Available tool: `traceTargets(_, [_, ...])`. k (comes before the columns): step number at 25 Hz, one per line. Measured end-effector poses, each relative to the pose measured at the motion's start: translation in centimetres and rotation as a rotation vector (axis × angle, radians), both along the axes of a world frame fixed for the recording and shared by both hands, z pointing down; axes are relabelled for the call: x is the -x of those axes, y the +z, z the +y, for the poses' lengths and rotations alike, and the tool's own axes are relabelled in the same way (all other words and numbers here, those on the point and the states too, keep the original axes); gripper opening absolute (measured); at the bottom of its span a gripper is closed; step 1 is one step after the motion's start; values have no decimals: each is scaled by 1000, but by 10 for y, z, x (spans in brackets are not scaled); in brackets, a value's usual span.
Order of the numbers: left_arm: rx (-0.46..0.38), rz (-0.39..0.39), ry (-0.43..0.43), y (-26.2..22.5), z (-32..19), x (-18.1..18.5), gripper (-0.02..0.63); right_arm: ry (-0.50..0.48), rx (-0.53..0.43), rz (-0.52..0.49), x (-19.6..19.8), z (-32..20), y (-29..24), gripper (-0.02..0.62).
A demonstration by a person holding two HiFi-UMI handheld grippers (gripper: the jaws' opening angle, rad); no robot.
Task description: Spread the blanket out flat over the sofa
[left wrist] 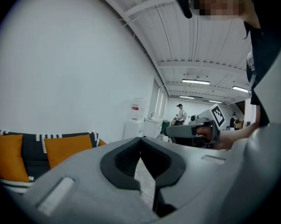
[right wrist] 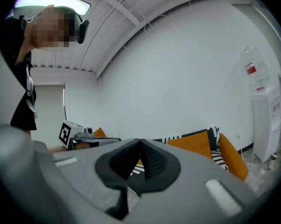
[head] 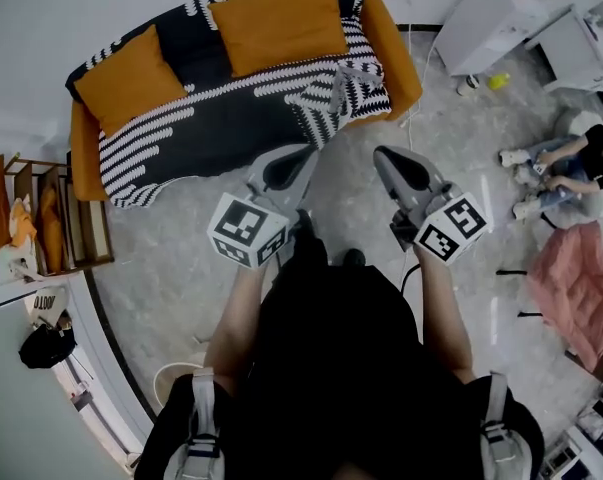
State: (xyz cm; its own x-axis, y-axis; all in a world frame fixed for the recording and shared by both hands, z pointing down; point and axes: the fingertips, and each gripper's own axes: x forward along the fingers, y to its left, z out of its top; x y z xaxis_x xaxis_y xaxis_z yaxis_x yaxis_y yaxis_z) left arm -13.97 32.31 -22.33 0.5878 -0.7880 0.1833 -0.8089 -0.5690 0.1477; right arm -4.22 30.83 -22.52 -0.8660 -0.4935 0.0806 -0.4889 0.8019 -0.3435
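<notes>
Ahead, open floor [head: 171,258] before blanket [head: 211,128] edge

An orange cushion [head: 129,78] and a second orange cushion [head: 279,23] lean side by side. A wooden shelf [head: 66,223] stands at the left edge, with a black bag [head: 47,347] near it. White cabinets [head: 501,13] fill the upper right corner, and a yellow bottle [head: 497,81] lies on the grey floor [head: 161,268] just beside them. A person [head: 581,163] sits on the floor at the right, near a pink cloth [head: 581,288].
</notes>
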Motion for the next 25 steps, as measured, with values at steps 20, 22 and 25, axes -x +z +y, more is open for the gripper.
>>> traceTargets(20, [91, 15, 95, 42, -82, 64, 11, 63, 8, 205, 70, -67, 56, 2])
traceTargets(22, [99, 14, 84, 46, -93, 63, 11, 56, 8, 227, 69, -79, 64, 2])
traceTargets(25, [114, 11, 62, 51, -117, 64, 11, 38, 14, 255, 73, -108, 78, 2])
